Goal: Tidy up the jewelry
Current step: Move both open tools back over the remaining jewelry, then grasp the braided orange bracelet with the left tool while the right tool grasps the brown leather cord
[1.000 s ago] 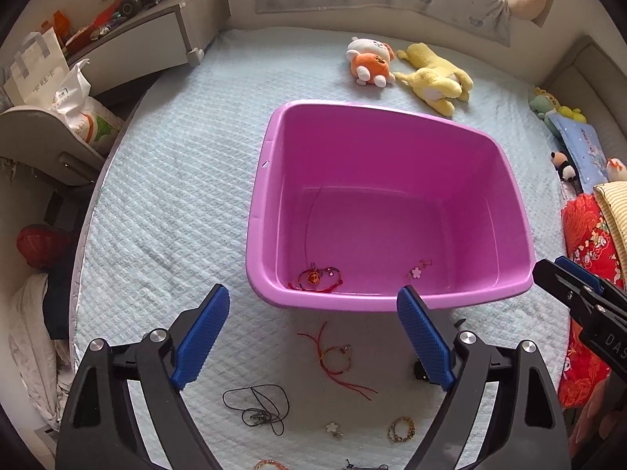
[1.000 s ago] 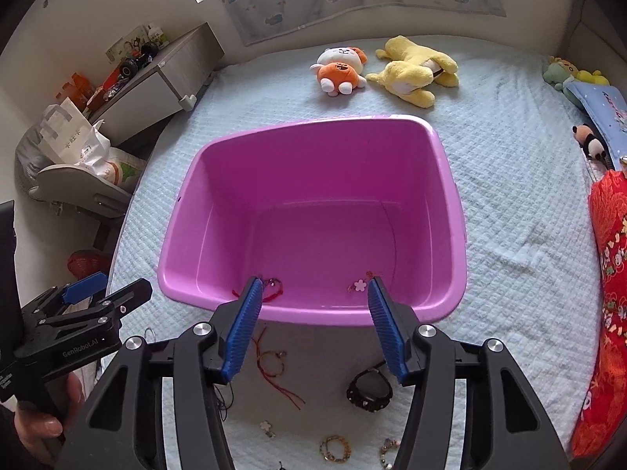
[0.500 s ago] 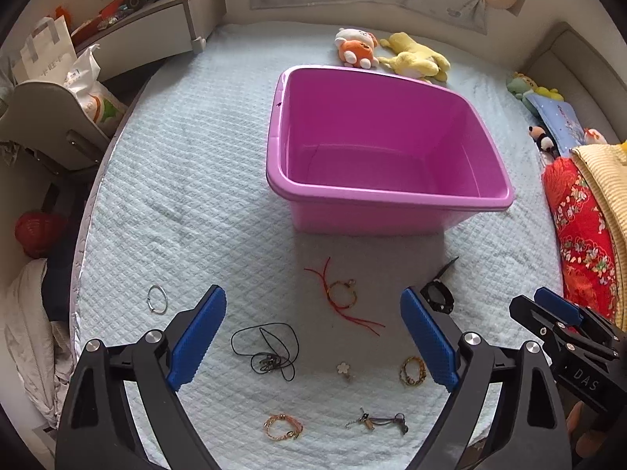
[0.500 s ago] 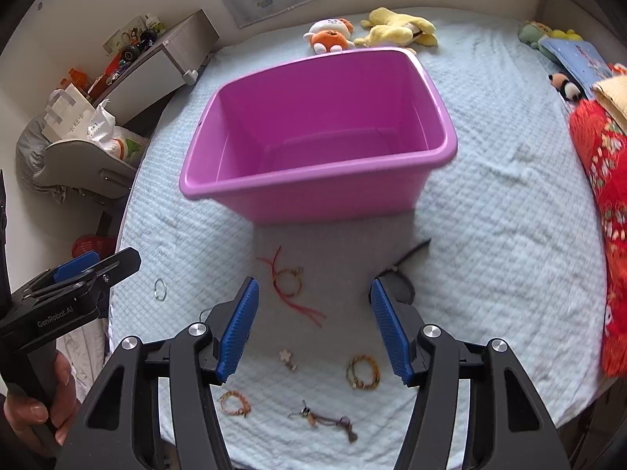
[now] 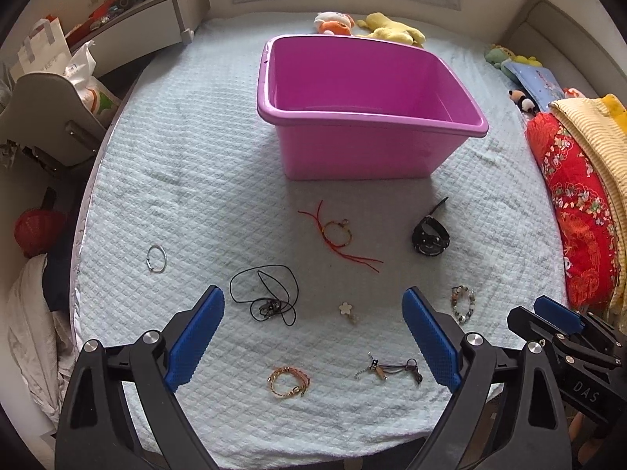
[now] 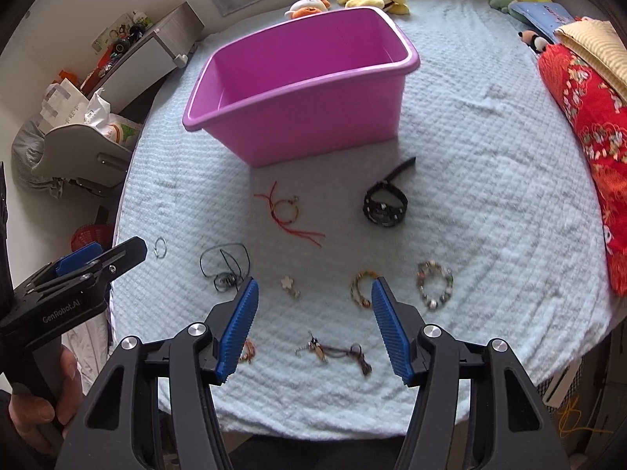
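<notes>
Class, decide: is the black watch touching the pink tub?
Apart. In the right wrist view, bare bedspread shows between the watch and the tub; even its strap tip stops short.

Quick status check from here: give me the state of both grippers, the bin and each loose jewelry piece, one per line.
left gripper: open, holding nothing
right gripper: open, holding nothing
purple bin: upright, floor hidden
black watch: strap buckled
red string bracelet: on blanket, ends loose
black cord necklace: tangled
silver ring: lying flat
flower charm: on blanket
beaded bracelet: lying flat
</notes>
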{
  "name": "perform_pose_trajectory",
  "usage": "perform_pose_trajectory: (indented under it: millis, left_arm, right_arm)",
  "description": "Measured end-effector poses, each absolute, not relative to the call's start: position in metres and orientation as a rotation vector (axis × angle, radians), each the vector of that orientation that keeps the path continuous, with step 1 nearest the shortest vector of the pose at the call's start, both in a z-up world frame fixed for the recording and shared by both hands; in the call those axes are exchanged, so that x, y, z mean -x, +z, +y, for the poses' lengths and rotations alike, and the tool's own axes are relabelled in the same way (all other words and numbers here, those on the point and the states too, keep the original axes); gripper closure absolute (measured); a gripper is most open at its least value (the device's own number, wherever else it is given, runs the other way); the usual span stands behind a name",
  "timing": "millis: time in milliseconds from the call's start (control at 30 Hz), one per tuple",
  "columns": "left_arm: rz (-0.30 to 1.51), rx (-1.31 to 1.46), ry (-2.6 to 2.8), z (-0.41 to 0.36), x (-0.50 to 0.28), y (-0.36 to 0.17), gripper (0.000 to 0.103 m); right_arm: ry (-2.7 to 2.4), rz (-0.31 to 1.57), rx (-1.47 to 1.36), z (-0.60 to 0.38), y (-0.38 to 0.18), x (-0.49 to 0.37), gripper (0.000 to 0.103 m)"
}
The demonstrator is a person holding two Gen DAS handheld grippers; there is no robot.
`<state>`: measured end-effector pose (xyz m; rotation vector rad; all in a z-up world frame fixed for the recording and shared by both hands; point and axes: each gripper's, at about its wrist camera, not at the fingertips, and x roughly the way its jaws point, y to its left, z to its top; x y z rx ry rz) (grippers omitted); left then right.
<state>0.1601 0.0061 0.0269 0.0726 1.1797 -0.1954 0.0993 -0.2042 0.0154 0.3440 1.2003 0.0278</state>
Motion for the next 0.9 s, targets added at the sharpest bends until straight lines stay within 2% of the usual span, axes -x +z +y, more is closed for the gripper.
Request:
perform_pose_trajectory:
  millis: [333, 667, 900]
  left_arm:
    - [1.193, 0.014, -0.080, 0.024, -0.102, -0.001, 0.013]
    - [1.206, 0.066, 0.084, 0.037, -0.026, -0.040, 0.012]
    - [1.204, 0.063, 0.116, 0.055, -0.007, -0.080, 0.011]
  right_arm:
    - [0.071, 1.227, -0.308, -0.224, -0.011, -0.049, 0.044]
    - [0.171, 1.235, -0.276, -0.234, -0.065, -0.002, 0.044]
    - [0.208, 1.208, -0.240, -0.217, -0.096, 0.013, 0.044]
